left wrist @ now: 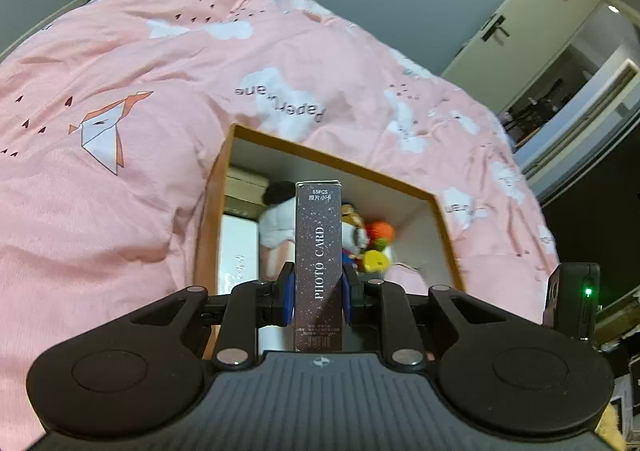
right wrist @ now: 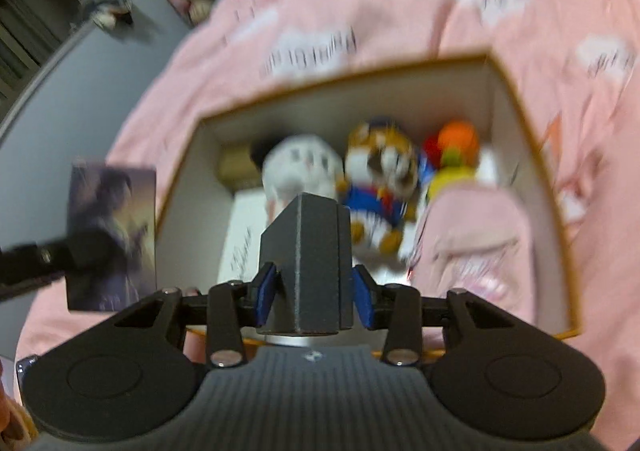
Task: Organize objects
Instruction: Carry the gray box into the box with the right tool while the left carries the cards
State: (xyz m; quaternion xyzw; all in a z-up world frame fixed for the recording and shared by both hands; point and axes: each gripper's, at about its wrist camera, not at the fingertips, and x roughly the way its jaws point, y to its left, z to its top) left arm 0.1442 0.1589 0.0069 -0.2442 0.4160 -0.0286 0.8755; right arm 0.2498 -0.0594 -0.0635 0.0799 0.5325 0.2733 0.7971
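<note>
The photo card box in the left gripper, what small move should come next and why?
Probably ease the left gripper forward and down over the open storage box, then release. Its jaws are shut on the photo card box, held upright just short of the near rim. Plush toys fill the middle, so aim for the gap at the near side.

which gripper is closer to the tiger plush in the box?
Right, as far as the views show. The right gripper, shut on a dark gray box, sits just in front of the tiger plush. The left gripper, holding the photo card box, hangs off to the box's left side.
</note>
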